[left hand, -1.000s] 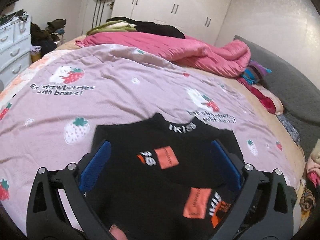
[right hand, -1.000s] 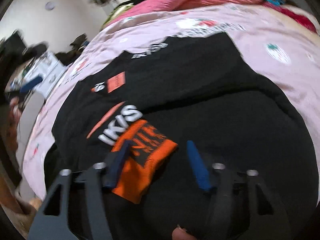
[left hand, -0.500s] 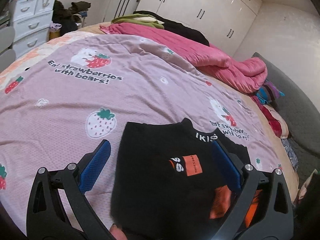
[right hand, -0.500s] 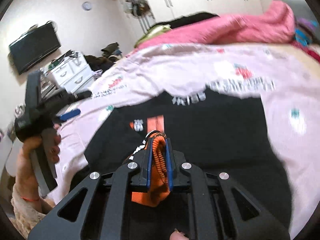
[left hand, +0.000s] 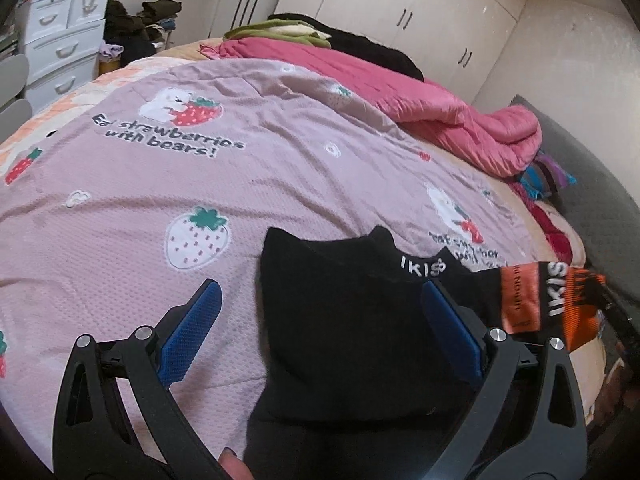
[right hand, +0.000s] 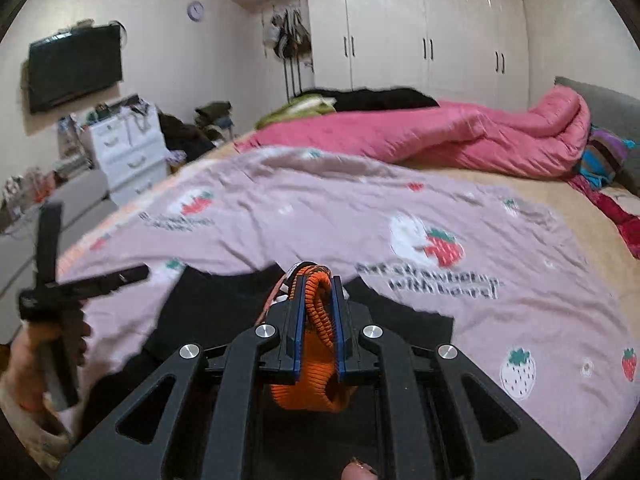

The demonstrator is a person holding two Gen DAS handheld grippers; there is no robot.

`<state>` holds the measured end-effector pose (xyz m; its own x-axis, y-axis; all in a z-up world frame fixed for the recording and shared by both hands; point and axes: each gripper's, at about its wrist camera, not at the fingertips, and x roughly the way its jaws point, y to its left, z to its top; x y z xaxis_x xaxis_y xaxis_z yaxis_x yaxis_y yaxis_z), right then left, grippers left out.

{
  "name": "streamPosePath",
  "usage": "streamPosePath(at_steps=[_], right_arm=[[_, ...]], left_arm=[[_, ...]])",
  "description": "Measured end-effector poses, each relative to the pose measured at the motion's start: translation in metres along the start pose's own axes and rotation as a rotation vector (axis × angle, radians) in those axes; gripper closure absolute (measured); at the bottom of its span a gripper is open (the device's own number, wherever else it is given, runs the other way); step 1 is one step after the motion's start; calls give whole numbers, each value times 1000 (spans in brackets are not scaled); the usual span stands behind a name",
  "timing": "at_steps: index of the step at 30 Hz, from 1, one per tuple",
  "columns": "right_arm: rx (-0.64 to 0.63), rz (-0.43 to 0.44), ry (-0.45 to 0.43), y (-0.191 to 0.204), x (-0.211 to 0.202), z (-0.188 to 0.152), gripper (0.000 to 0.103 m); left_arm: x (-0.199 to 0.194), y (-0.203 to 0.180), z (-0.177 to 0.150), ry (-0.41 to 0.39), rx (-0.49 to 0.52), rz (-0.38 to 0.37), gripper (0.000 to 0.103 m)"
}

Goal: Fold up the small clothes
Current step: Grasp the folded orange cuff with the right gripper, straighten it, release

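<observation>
A small black sweater with orange patches and white lettering lies on the pink strawberry bedspread. My left gripper hangs open just above its left part, one blue finger over the spread, the other over the black cloth. In the right wrist view my right gripper is shut on the sweater's orange ribbed cuff and holds it up above the black body. That lifted sleeve shows at the right in the left wrist view. The left gripper appears at left, held by a hand.
A rolled pink duvet and dark clothes lie along the far side of the bed. A grey headboard stands at right, white drawers at left, wardrobes behind. Bare bedspread stretches beyond the sweater.
My right gripper shut on the orange cuff and rose with it, lifting the sleeve off the sweater. The left gripper drifted left, so the sweater now sits right of centre between its fingers.
</observation>
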<state>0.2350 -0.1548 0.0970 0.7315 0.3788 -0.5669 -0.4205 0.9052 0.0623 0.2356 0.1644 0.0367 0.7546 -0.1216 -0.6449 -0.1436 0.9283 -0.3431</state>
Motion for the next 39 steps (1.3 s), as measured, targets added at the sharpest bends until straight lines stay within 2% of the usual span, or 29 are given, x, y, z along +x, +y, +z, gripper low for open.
streamPosePath(at_steps=[8,19,25,29,31,33,35,39], right_arm=[[76,-46,54,-22,19,-31,92],[124,-94,105,-38,25,-45,92],[115,-170,98,-41,21,-50,85],[137,-173,109,-46,21,-56,82],[139,-170,121,-47,22,-59,82],[137,-157,134,-44,25,-62,82],[132,-134,152,-38,28,-65,78],[103,-92,179,-20,36,-70,74]], left_arm=[[17,-22,-14,43,79,7,10],[32,-44,-29,84,153,5,10],[34,-51,-32,91,179,5,10],[34,-56,-35,95,197,-6,17],[36,-60,-37,106,209,-22,26],[38,-64,-40,120,222,-35,40],[41,-68,-44,145,239,-52,48],[48,-73,-54,186,268,-45,50]])
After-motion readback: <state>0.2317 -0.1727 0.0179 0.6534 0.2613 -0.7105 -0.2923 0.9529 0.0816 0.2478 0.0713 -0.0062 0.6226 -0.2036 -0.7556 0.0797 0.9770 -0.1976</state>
